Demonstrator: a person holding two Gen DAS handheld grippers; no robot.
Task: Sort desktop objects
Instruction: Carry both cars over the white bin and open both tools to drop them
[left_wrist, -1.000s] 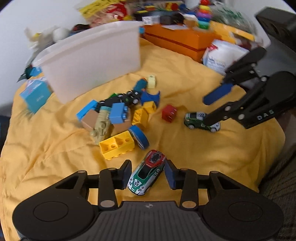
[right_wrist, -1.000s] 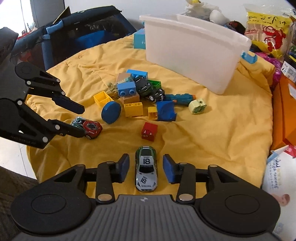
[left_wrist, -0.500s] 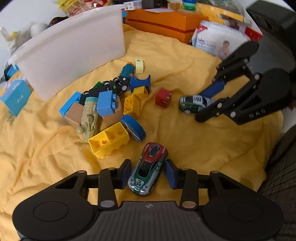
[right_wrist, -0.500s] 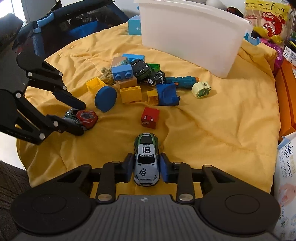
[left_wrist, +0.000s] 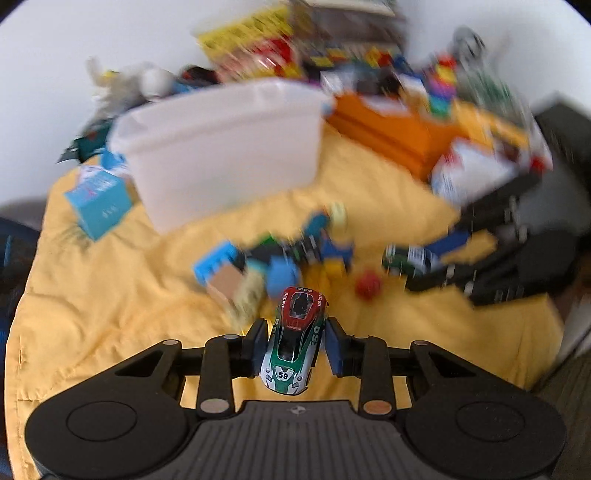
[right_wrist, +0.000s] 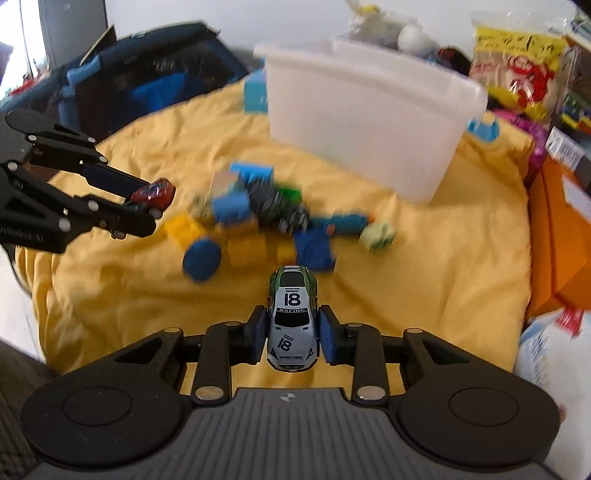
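The left gripper (left_wrist: 295, 345) was clamped on the red-and-green number 59 car (left_wrist: 295, 341), held clear of the yellow blanket (left_wrist: 110, 295). The right gripper (right_wrist: 291, 332) was clamped on the grey number 18 car (right_wrist: 293, 321). Ahead of both lay the blurred block pile (right_wrist: 251, 221); beyond it stood the white bin (right_wrist: 369, 129).

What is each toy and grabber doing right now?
Left gripper: shut on car 59.
Car 59: held off the cloth.
Right gripper: shut on car 18.
Car 18: held between the pads.
White bin: upright, open on top.
Block pile: loose on the yellow cloth.
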